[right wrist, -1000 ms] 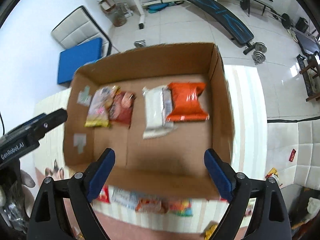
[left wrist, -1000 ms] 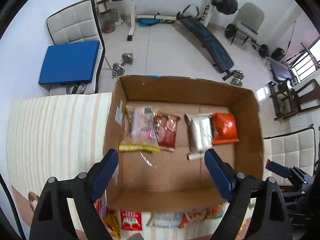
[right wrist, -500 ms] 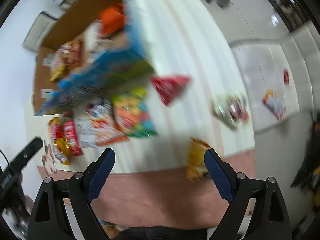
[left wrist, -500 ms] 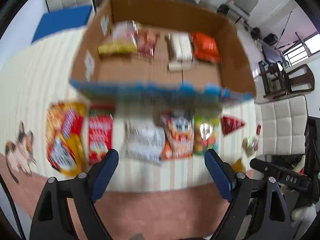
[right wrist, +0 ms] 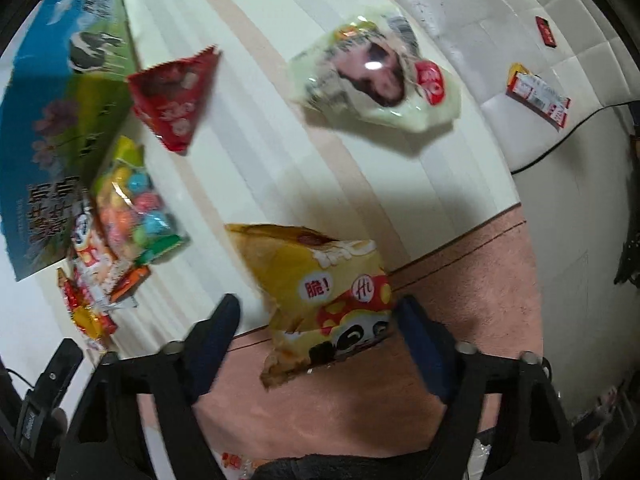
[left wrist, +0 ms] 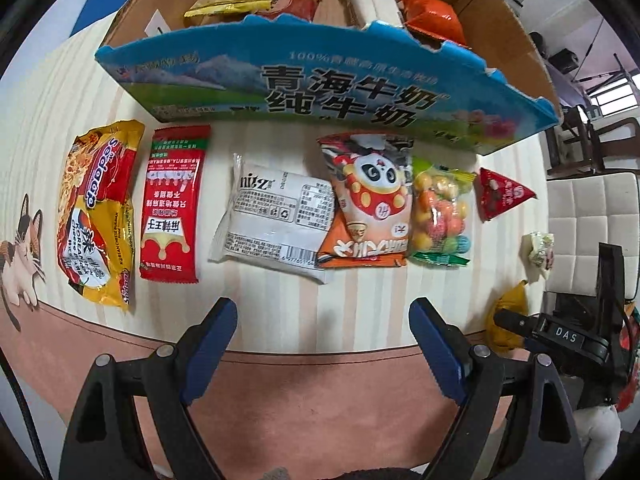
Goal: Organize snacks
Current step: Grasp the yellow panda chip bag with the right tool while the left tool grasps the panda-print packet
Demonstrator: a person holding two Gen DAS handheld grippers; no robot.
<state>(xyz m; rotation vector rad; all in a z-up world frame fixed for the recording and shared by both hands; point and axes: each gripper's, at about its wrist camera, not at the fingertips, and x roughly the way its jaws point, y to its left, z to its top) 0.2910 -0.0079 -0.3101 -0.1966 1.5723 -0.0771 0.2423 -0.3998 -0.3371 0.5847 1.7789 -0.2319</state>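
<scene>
A cardboard box (left wrist: pixel 512 32) with a blue printed front flap (left wrist: pixel 320 80) holds several snack packets. In front of it a row of snacks lies on the striped mat: a yellow-red noodle pack (left wrist: pixel 96 216), a red packet (left wrist: pixel 172 204), a white packet (left wrist: pixel 276 220), an orange panda bag (left wrist: pixel 368 200) and a candy bag (left wrist: pixel 440 212). My left gripper (left wrist: pixel 324 320) hangs open over the mat's front edge with nothing in it. My right gripper (right wrist: pixel 320 320) points down around a yellow panda bag (right wrist: pixel 320 280); its jaws are closing, and a gap remains at the left pad.
A red triangular packet (right wrist: pixel 176 100) and a pale green packet (right wrist: pixel 376 76) lie on the mat beyond the yellow bag. Small packets (right wrist: pixel 536 96) rest on a white padded chair to the right. The box flap (right wrist: pixel 60 120) stands at the left in the right wrist view.
Both grippers have left the space over the box and come down at the mat's front edge. The right one rolled, dropped around the yellow panda bag and narrowed its jaws.
</scene>
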